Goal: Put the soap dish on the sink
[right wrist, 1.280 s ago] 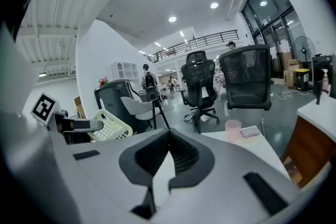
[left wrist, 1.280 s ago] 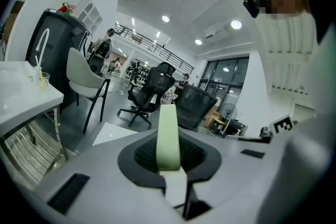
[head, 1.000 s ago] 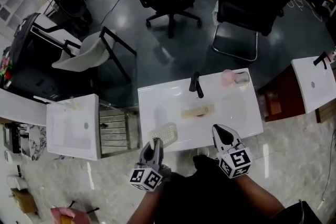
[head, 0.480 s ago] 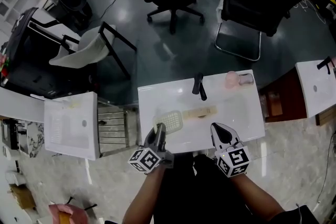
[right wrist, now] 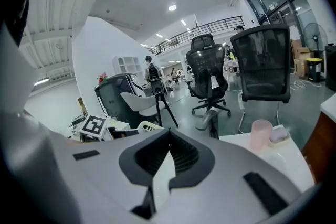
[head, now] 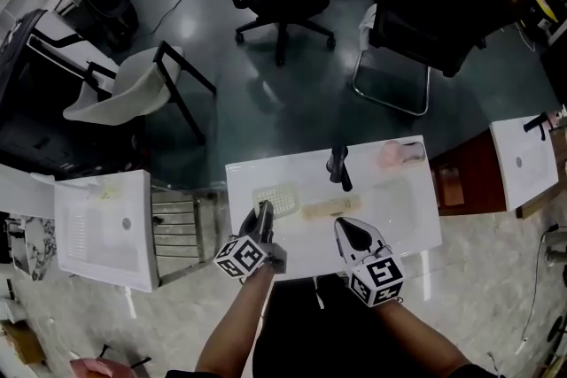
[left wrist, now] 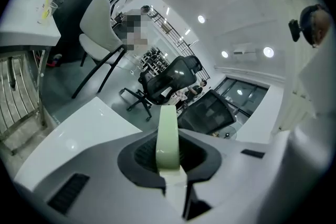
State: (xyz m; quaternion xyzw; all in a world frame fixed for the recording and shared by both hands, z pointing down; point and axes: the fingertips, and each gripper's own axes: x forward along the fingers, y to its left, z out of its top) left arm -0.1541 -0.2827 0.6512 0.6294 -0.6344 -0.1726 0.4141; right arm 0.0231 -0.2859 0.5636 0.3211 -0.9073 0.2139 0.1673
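Two grippers hang nearest. The right gripper [head: 348,228] has its jaws together on nothing, and the left gripper [head: 263,217] pinches the pale green slotted plastic soap dish [head: 276,198] by its near rim. The dish sits over the left of the white rectangular sink [head: 416,224]; whether they touch is unclear. It looks light, stiff and slick, so a rim pinch may let it pivot. Beyond stands the black tap [head: 337,167].

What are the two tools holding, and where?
The left tool grips the pale green soap dish by one edge. The right tool holds nothing; its jaws are together.
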